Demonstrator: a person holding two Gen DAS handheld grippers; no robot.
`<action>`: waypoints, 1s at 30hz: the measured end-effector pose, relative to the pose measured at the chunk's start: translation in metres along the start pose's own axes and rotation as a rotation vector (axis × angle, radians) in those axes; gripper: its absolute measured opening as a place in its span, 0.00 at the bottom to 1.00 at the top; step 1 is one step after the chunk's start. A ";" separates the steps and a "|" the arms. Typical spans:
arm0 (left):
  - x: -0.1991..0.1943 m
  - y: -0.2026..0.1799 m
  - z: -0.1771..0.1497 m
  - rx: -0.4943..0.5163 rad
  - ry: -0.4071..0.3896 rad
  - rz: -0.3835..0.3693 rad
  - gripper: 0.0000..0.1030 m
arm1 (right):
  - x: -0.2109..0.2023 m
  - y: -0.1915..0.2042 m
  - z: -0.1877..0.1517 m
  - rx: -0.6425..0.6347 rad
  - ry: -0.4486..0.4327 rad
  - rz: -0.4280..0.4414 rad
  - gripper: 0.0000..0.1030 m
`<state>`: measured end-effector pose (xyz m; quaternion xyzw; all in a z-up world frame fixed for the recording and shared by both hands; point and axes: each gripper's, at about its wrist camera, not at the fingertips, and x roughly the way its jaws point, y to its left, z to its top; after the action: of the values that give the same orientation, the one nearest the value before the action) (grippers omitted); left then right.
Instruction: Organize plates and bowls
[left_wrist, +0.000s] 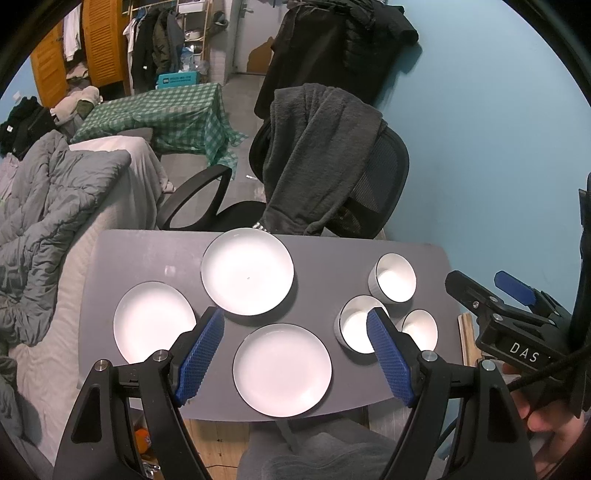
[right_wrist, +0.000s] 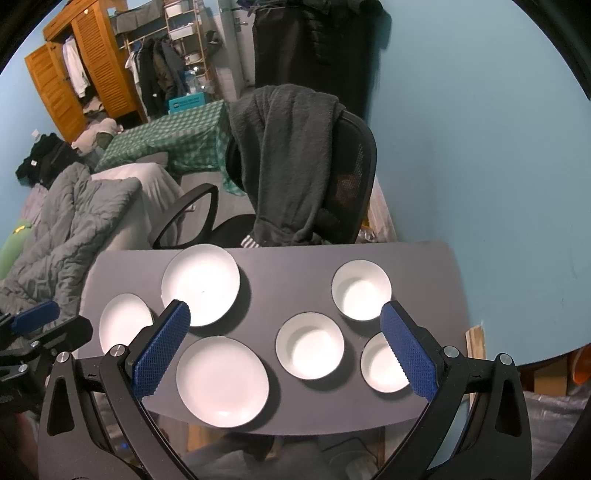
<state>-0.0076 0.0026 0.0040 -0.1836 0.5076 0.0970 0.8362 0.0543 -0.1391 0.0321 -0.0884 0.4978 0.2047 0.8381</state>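
Observation:
Three white plates lie on the left half of a small grey table: a far plate, a left plate and a near plate. Three white bowls stand on the right half: a far bowl, a middle bowl and a near-right bowl. My left gripper hangs open above the near edge, holding nothing. My right gripper is open too, above the near plate and middle bowl. Its body shows at the right of the left wrist view.
A black office chair draped with a dark fleece stands behind the table. A bed with a grey quilt runs along the left. The blue wall is close on the right. A hand holds the right gripper.

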 end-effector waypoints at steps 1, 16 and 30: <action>0.000 0.000 0.000 0.000 -0.001 -0.001 0.78 | 0.001 -0.001 0.001 0.000 0.001 0.000 0.98; 0.000 -0.001 -0.002 0.000 0.001 -0.003 0.78 | -0.002 0.006 -0.007 0.007 0.003 -0.009 0.98; 0.003 -0.002 -0.004 0.004 0.006 0.005 0.78 | 0.003 0.006 -0.008 0.005 0.006 -0.020 0.98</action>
<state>-0.0090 -0.0009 -0.0002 -0.1811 0.5109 0.0974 0.8347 0.0466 -0.1355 0.0255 -0.0920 0.4999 0.1950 0.8388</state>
